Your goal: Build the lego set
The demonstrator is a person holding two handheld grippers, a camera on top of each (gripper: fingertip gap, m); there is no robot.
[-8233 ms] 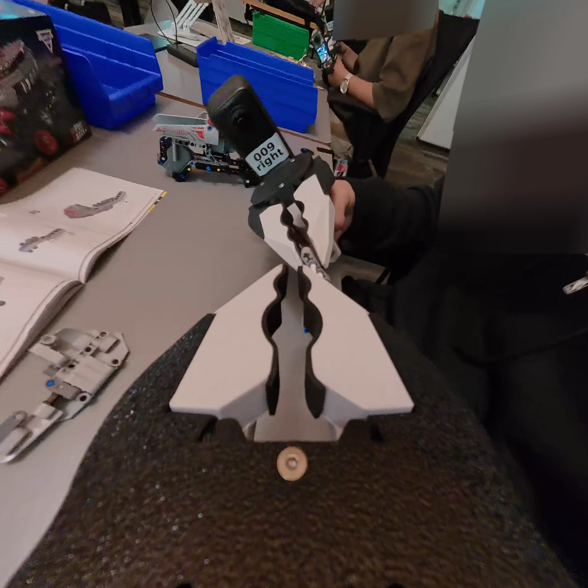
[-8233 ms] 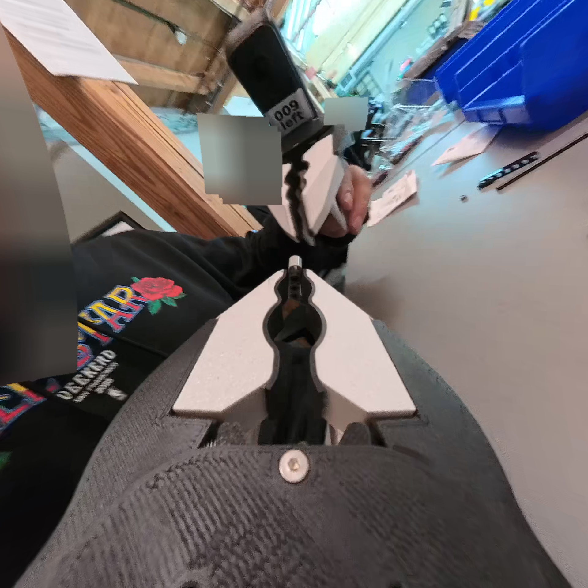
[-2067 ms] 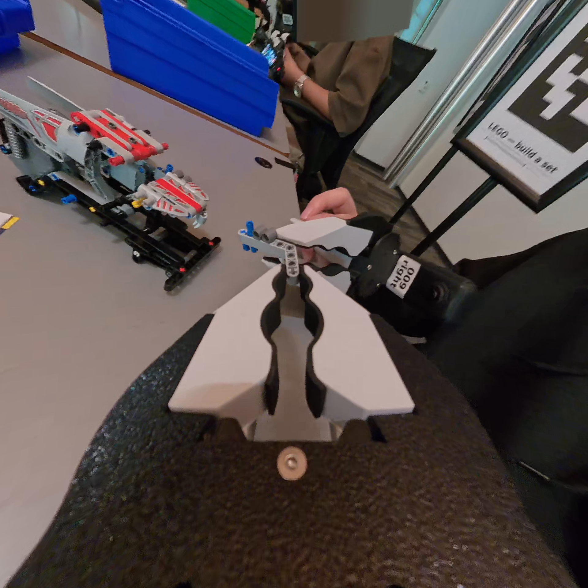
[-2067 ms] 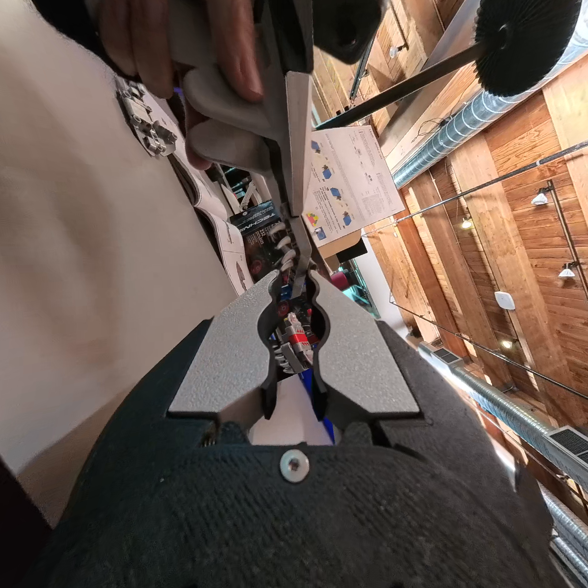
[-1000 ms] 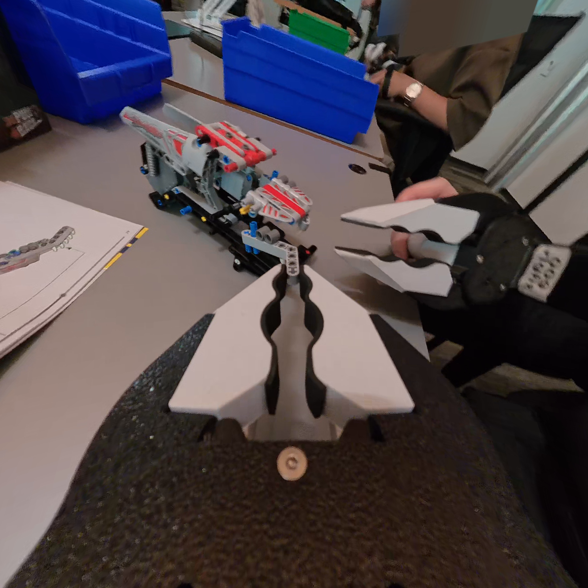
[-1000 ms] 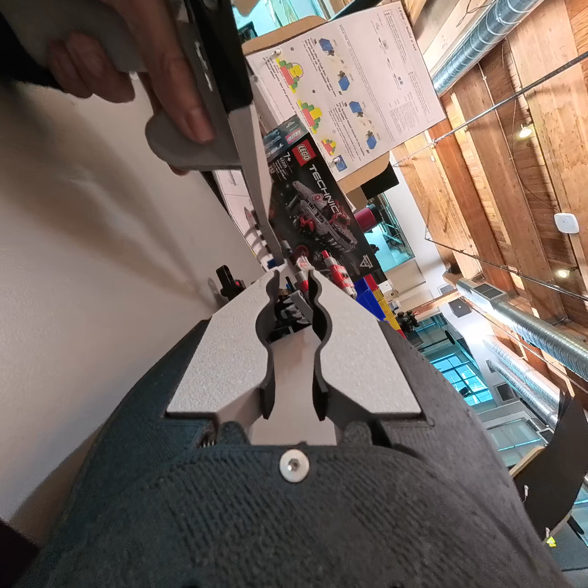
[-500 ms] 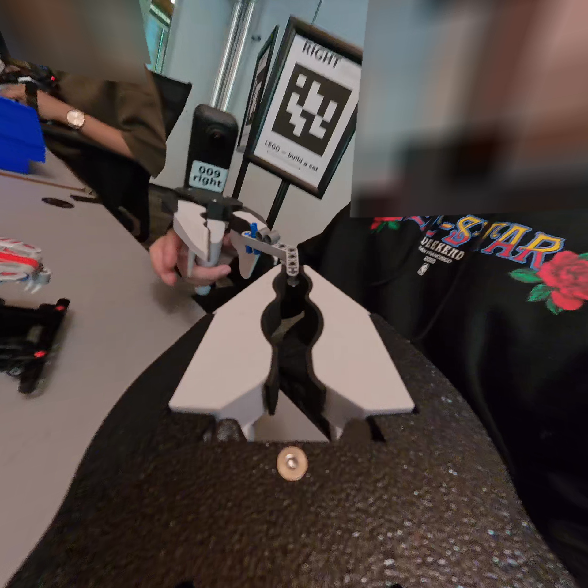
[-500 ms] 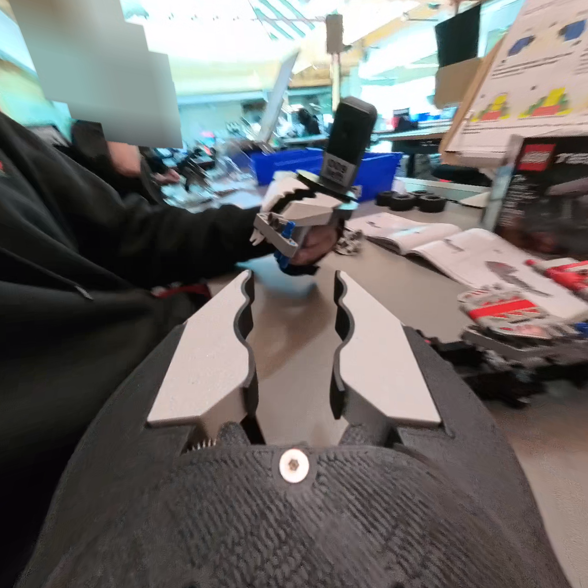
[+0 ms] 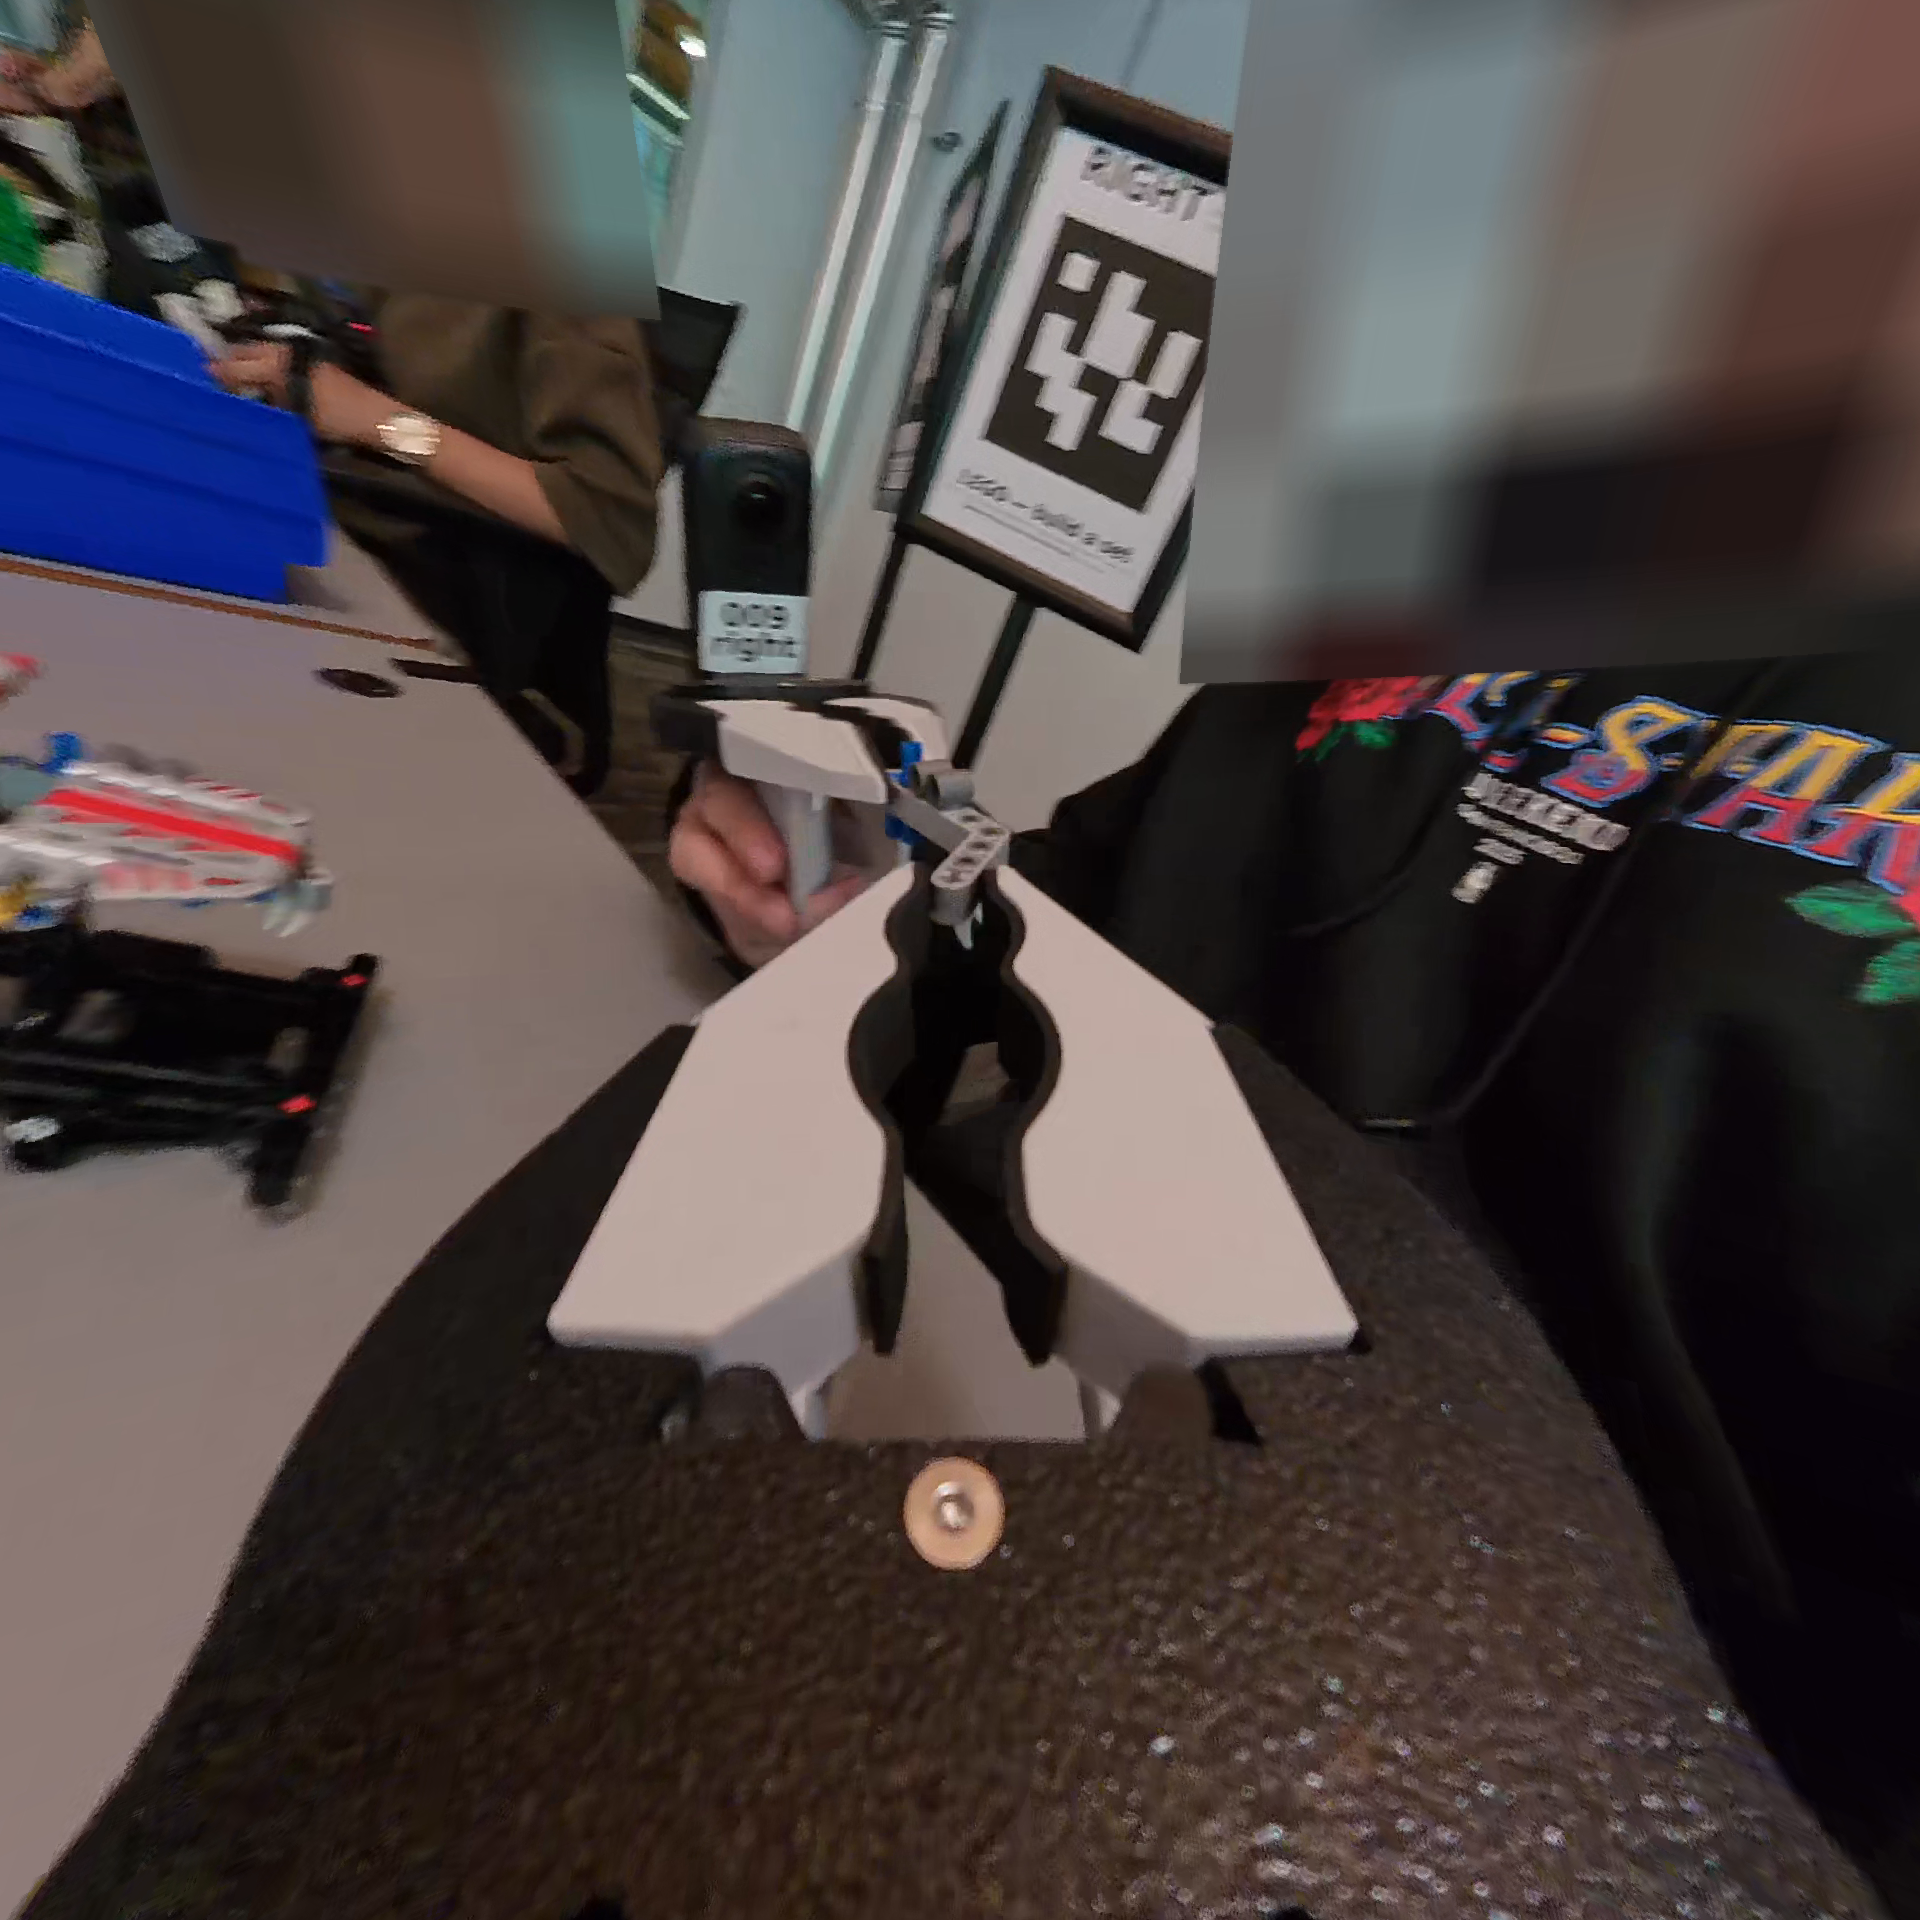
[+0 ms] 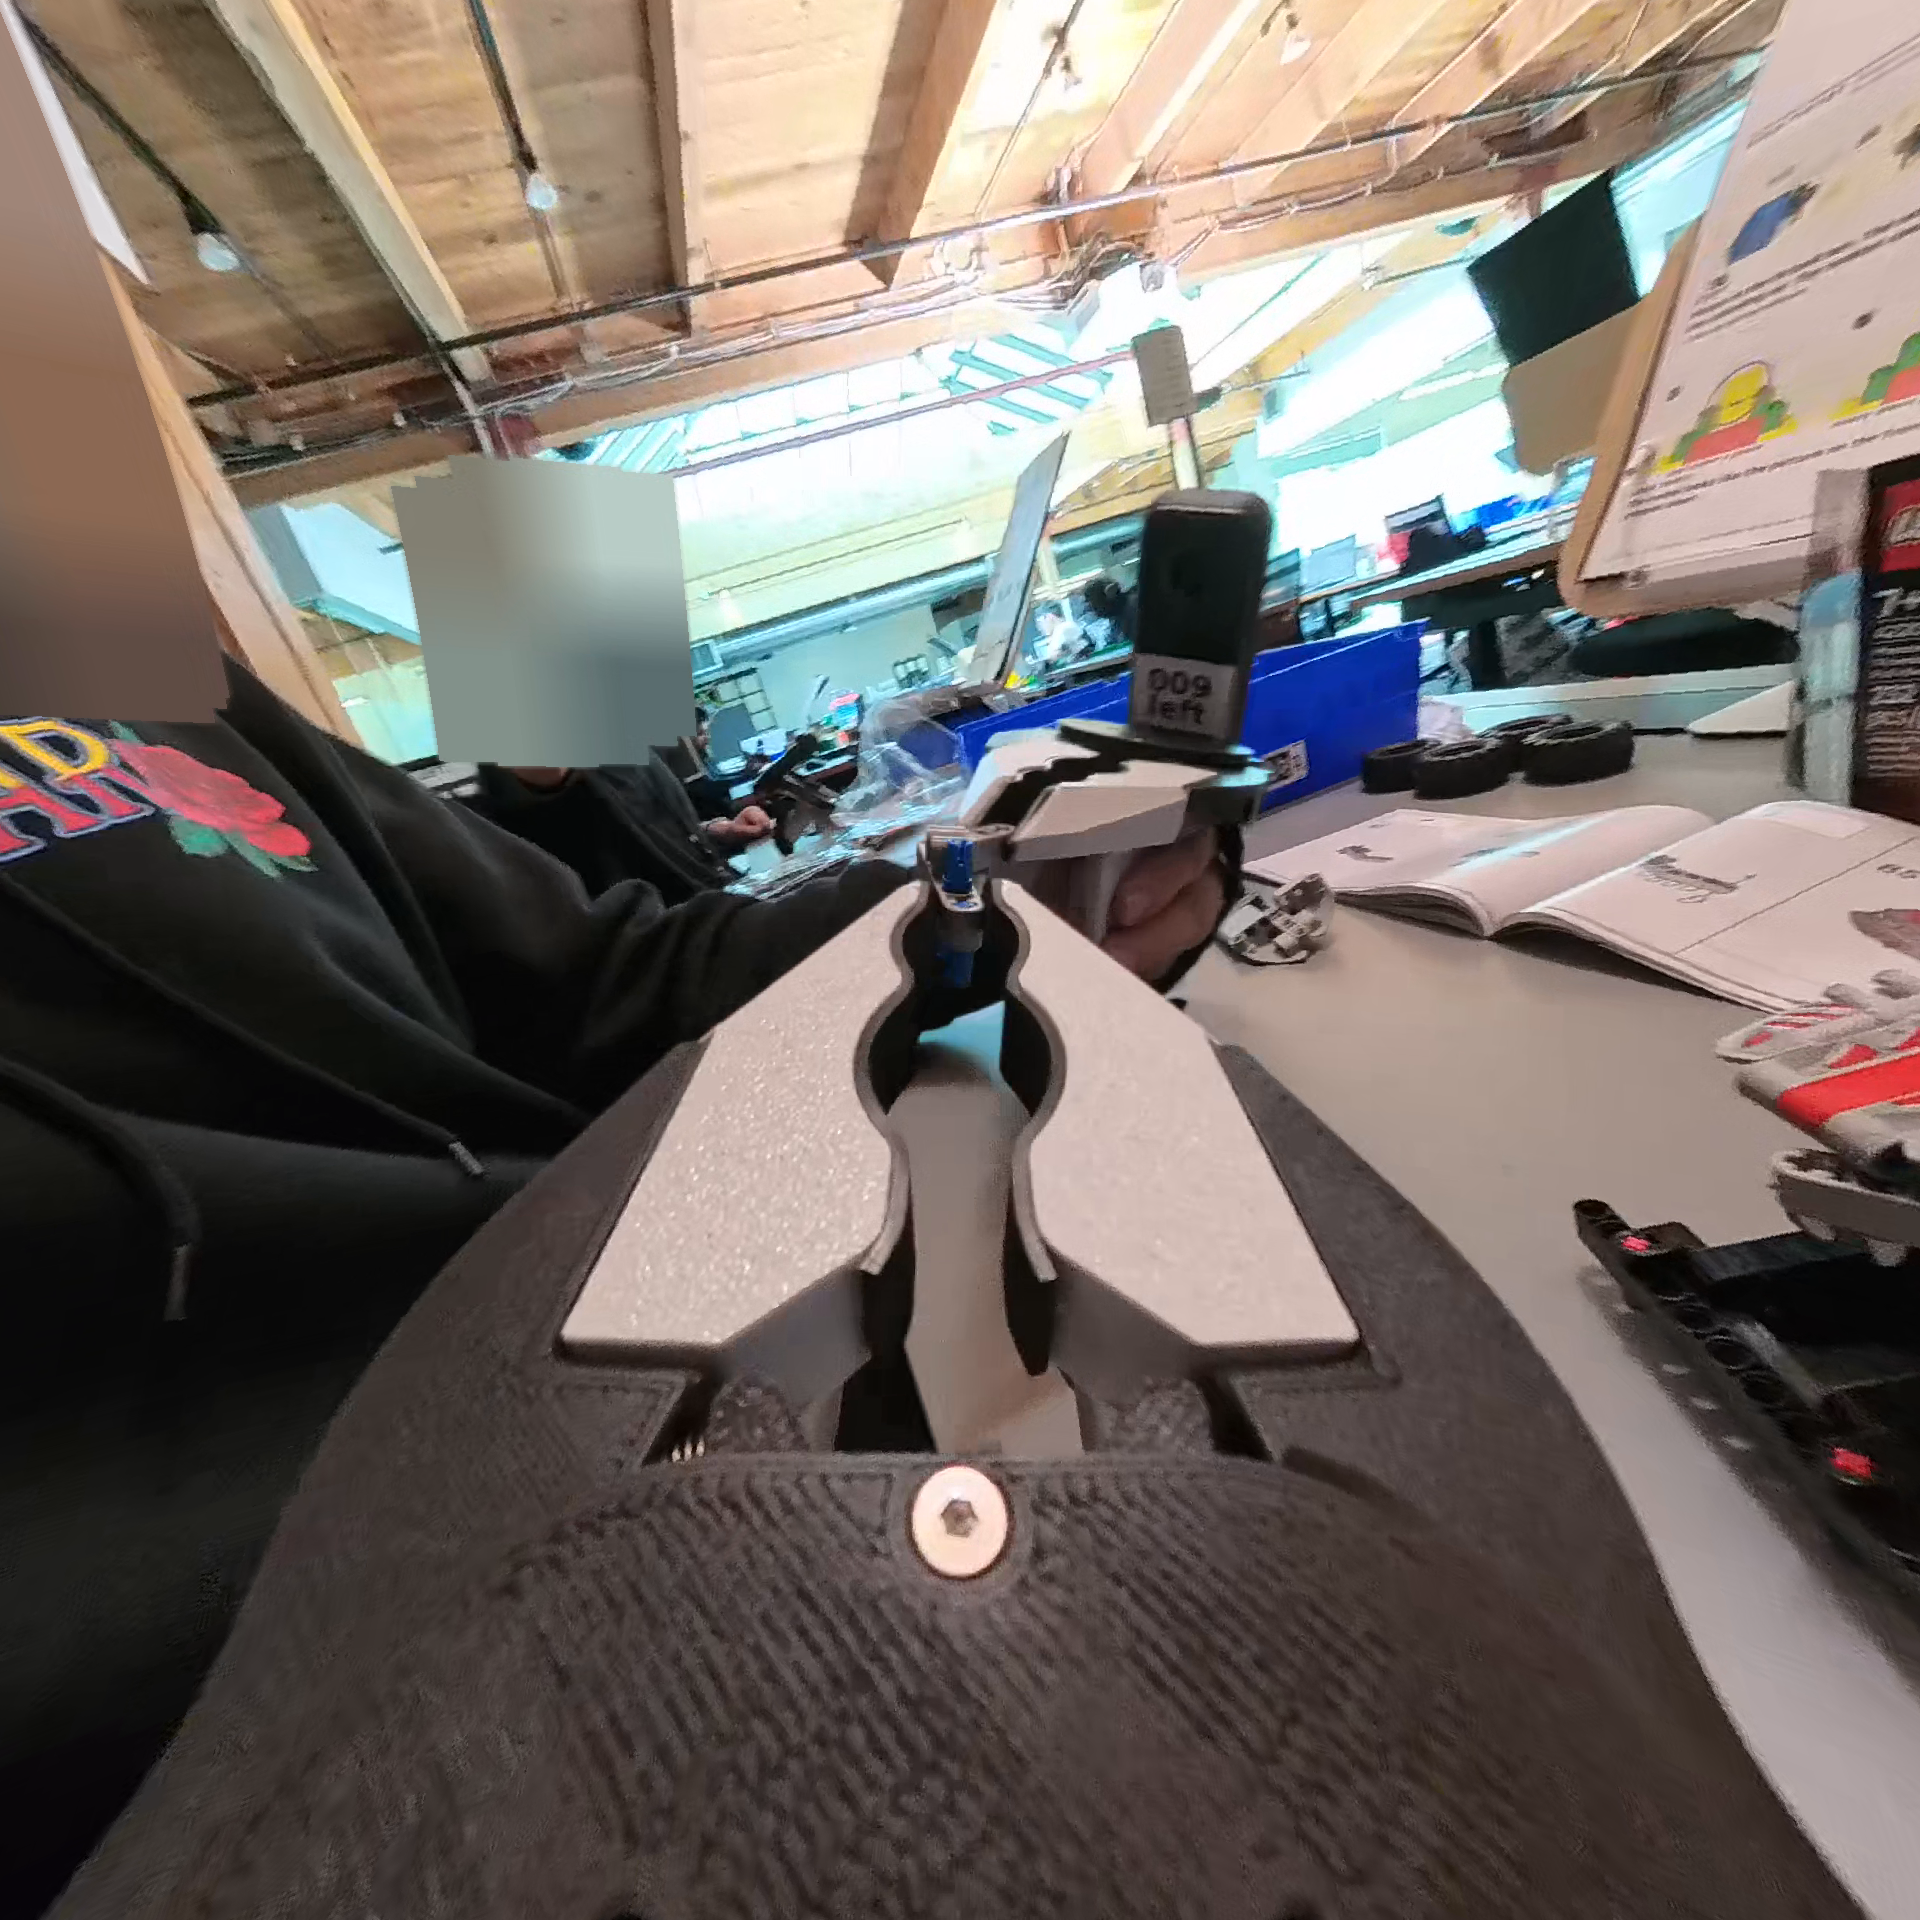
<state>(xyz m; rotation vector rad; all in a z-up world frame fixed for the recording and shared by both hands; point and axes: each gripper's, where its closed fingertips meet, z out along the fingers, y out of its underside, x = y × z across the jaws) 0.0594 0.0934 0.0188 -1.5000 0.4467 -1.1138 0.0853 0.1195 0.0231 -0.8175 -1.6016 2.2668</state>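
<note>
- Left wrist view: left gripper (image 9: 961,914) has its fingers closed on the near end of a small grey beam (image 9: 961,847), held in the air off the bench (image 9: 312,1195) edge, in front of the person's dark hoodie (image 9: 1558,935).
- Beam: light grey, angled, with a row of pin holes; blue pins (image 9: 909,769) and a grey bush at the far end.
- Right gripper (image 9: 894,779) meets that far end. In the right wrist view its fingers are drawn in around the blue pins (image 10: 951,894) and the beam end (image 10: 961,847). Judged gripping, though contact at the tips is hard to make out.
- So the beam (image 10: 961,847) looks held from both ends, between the two tools, well clear of the model.
- Handling, as a judgement: very light, stiff hard plastic, smooth, so it may twist or slip in a tip pinch. Pins are friction fits; a skewed push could pop one out or jam it.
- Best hold: flat faces of the beam, across its width, away from the holes still needed. Keep fingers off the pins.
- Half-built model (image 9: 156,935) lies on the bench to the left: black frame below, grey and red panels above. It also shows in the right wrist view (image 10: 1818,1195).
- Open manual (image 10: 1610,883) and loose tyres (image 10: 1496,758) lie farther back.
</note>
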